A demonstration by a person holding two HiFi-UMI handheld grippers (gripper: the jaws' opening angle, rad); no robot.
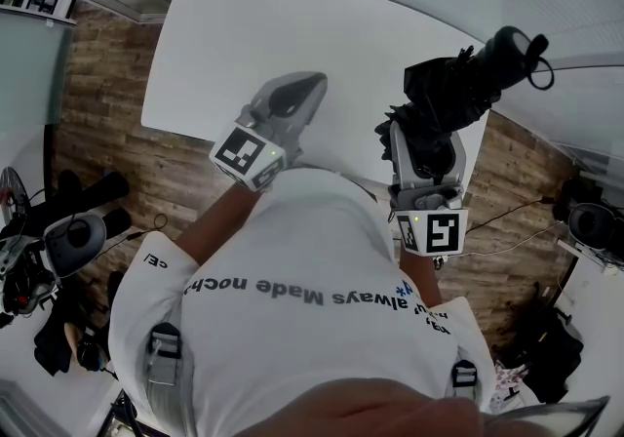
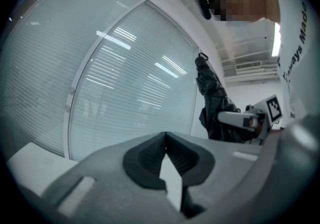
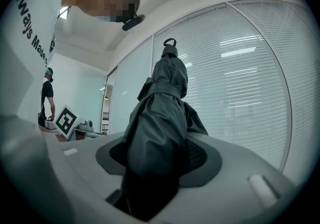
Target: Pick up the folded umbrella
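Note:
The folded umbrella (image 1: 458,84) is black, wrapped by its strap, with a wrist loop at its far end. My right gripper (image 1: 421,138) is shut on it and holds it off the white table (image 1: 234,35), its length pointing away from me. In the right gripper view the umbrella (image 3: 162,118) fills the space between both pads (image 3: 200,155). My left gripper (image 1: 304,92) hovers over the table's near edge, jaws shut with nothing in them; its tips meet in the left gripper view (image 2: 165,138). From there the umbrella (image 2: 212,100) shows to the right.
Glass walls with white blinds (image 2: 125,83) stand behind the table. Wood flooring (image 1: 107,103) surrounds it. Black gear and cables (image 1: 58,240) lie on the floor at the left, more equipment (image 1: 585,220) at the right. Another person (image 3: 47,98) stands far off.

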